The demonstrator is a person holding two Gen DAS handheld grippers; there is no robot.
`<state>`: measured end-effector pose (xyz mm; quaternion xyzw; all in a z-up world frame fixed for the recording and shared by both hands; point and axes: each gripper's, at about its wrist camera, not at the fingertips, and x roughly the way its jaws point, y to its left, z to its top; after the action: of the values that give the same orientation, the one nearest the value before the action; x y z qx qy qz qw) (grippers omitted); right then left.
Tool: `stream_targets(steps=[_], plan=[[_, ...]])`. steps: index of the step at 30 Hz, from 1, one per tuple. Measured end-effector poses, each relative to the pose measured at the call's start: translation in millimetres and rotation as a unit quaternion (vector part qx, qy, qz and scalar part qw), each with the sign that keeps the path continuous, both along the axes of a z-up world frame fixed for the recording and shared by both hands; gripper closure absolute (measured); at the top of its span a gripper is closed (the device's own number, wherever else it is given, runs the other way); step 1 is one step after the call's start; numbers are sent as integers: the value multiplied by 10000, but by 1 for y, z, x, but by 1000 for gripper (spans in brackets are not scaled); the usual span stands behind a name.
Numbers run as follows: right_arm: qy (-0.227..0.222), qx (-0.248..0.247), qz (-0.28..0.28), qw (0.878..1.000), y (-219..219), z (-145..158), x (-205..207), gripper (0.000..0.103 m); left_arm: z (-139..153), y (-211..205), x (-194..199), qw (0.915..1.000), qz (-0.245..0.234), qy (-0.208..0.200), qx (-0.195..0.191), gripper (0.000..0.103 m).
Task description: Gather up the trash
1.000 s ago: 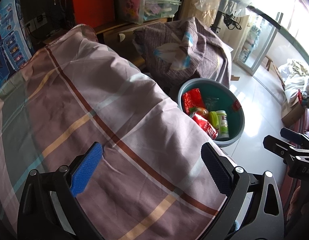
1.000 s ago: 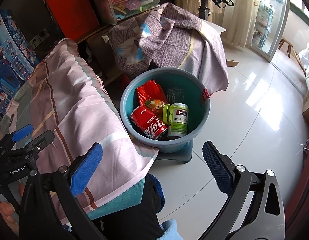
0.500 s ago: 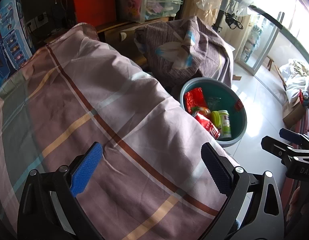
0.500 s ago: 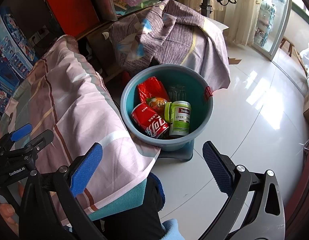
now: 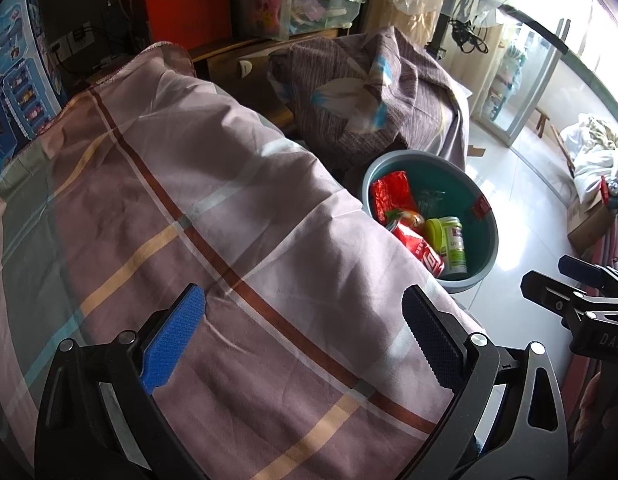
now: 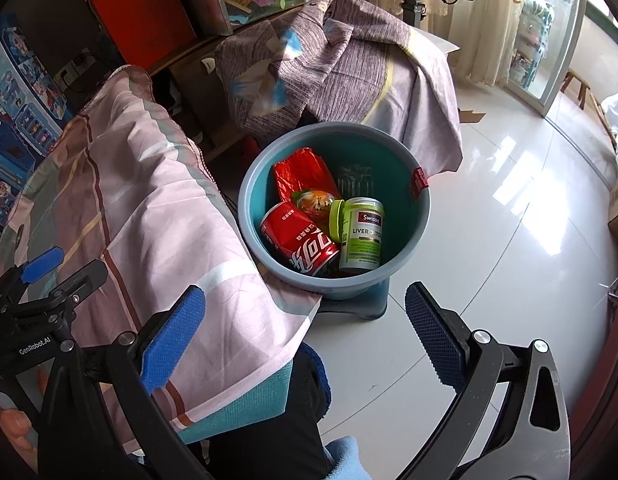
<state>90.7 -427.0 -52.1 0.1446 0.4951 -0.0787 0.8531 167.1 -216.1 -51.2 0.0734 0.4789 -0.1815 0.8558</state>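
You are holding both tongs released and empty: the left tongs (image 5: 305, 338) are hovering over the checked cloth (image 5: 189, 208), and the right tongs (image 6: 305, 336) are hanging above the floor (image 6: 509, 240) with the cloth's corner just under their left finger.

The trash is lying ahead of the right tongs, in the basin (image 6: 423, 220): a red can (image 6: 299, 244) leaning against the near wall, a green bottle (image 6: 363, 234) touching it on the right, and a red wrapper (image 6: 303, 174) beyond them with a small orange packet (image 6: 315, 202) resting on it. From the left tongs the basin (image 5: 491, 236) is sitting ahead and to the right, half hidden by the cloth edge.

No trash is showing on the cloth in either view, so the collecting looks close to done. You are probably checking for leftovers now.

- Sweep the left tongs slowly over the cloth; its folds could be hiding something small.
- Keep both sets spread wide while you are looking, so you are ready to pinch.
- If you are reaching into the basin, come straight down from above. The cloth is draping over the near rim and could snag a finger.
- Mind the other set: the right tongs (image 5: 581, 304) are sitting just right of the left ones, close enough to collide.
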Motion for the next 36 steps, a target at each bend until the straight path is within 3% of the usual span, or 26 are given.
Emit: stream_targets(steps=[36], plan=[[43,-19,99,9999,6,-2,11,7,-6,8,6,9999,102,49,42,4]])
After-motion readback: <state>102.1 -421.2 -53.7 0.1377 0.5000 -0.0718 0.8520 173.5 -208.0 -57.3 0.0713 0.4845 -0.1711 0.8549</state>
